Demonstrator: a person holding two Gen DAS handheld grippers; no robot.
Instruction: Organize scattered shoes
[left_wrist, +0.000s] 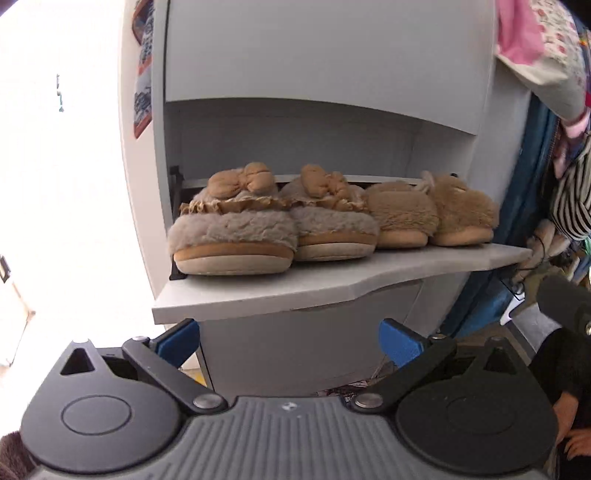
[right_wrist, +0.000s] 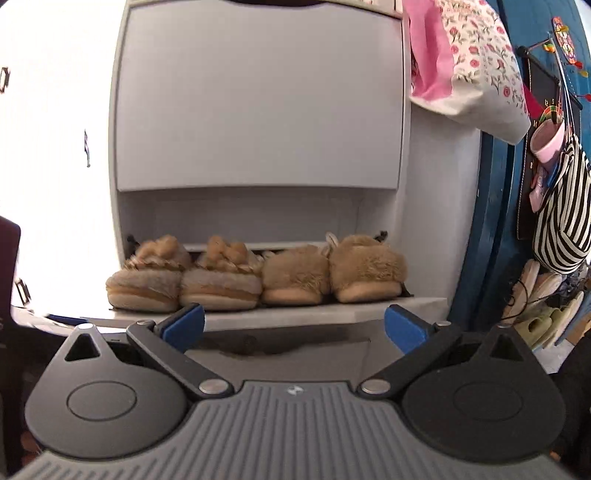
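On the shelf (left_wrist: 332, 284), four slippers (left_wrist: 332, 221) (touching)

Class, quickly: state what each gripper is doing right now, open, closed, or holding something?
Left gripper: open, holding nothing, below the shelf edge.
Right gripper: open, holding nothing, in front of the slippers.

Fluffy slippers (left_wrist: 236, 229) — matt (grey) shelf (left_wrist: 332, 284).

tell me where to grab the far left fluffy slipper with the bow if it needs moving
Take the leftmost slipper at its sole and fur cuff, the end that faces outward at the shelf front. Come in level from the front with the left gripper, jaws spanning top to sole; its neighbour presses against its right side.
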